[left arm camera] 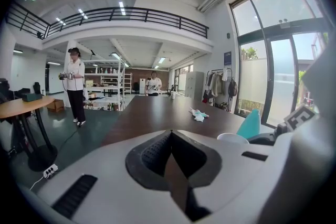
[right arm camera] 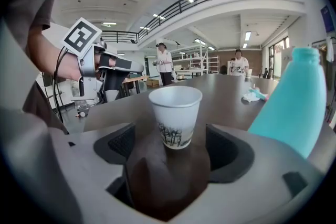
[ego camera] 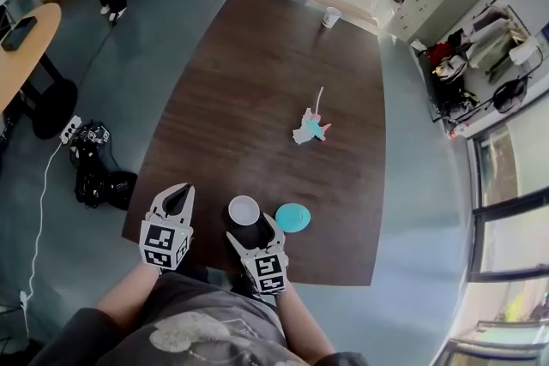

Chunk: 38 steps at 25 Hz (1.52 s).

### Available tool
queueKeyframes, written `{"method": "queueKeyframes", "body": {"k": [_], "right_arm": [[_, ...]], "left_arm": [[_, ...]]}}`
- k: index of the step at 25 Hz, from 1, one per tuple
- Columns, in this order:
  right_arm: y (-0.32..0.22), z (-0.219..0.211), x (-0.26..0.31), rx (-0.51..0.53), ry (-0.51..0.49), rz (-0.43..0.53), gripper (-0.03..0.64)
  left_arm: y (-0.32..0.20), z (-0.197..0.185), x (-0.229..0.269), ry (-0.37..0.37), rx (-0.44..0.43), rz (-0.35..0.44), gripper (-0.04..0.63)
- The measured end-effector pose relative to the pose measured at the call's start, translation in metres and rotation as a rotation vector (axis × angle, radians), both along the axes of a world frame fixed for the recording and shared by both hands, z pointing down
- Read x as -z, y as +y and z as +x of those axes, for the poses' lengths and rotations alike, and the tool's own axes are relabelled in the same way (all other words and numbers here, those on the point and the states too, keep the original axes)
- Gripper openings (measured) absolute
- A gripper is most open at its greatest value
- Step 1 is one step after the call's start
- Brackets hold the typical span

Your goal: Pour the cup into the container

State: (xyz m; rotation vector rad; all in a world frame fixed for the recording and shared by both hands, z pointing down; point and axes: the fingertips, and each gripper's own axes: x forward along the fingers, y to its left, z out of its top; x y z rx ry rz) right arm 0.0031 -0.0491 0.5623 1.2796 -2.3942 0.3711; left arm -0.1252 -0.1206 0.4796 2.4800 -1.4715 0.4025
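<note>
- Head view: my right tongs [ego camera: 251,232] are at the lower middle of the frame, over the near edge of the dark wooden counter [ego camera: 257,90]. The white paper cup [ego camera: 244,210] stands upright just ahead of them.
- Right gripper view: these tongs gape wide. The cup sits between the two pads with a gap on each side, so I have hold of nothing.
- The teal container [ego camera: 292,217] stands on the counter just right of the cup. The two are close, but I see no contact. In the right gripper view it fills the right edge of the frame.
- My left tongs [ego camera: 177,200] are at the lower left of the head view, over the counter's near left corner. The left gripper view shows their jaws pressed together with nothing between them.
- A crumpled white-and-teal scrap [ego camera: 310,127] lies at mid-counter.
- A second paper cup [ego camera: 331,16] stands at the far end, in the upper middle of the frame.
</note>
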Motion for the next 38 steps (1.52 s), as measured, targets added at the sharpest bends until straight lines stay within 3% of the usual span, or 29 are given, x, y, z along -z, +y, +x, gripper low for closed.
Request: {"method": "queueKeyframes", "body": {"k": [6,12,16,19,23,27,31,38], "right_arm": [[0.022,0.015,0.028,0.051,-0.032,0.042,0.402],[0.032,0.014,0.081,0.119,-0.124,0.114,0.4],[0.033,0.007,0.112,0.144,-0.213,0.106,0.374],[0.027,0.007,0.134,0.144,-0.234,0.141,0.251],[0.013,0.009,0.158,0.111,-0.246,0.214,0.234],[0.0,0.011,0.177,0.057,-0.239,0.263,0.156],[-0.01,0.014,0.189,-0.014,-0.218,0.311,-0.002],[-0.014,0.007,0.198,-0.038,-0.156,0.359,-0.012]], "left_arm": [[0.014,0.026,0.008,0.018,0.003,0.018,0.008],[0.021,0.045,0.024,0.047,0.018,0.046,0.008],[0.031,0.057,0.035,0.05,0.0,0.065,0.008],[0.034,0.062,0.043,0.057,-0.009,0.078,0.008],[0.038,0.064,0.057,0.099,-0.022,0.105,0.008],[0.037,0.065,0.068,0.11,-0.033,0.119,0.008],[0.032,0.065,0.081,0.115,-0.045,0.133,0.008],[0.028,0.059,0.09,0.106,-0.06,0.15,0.008]]}}
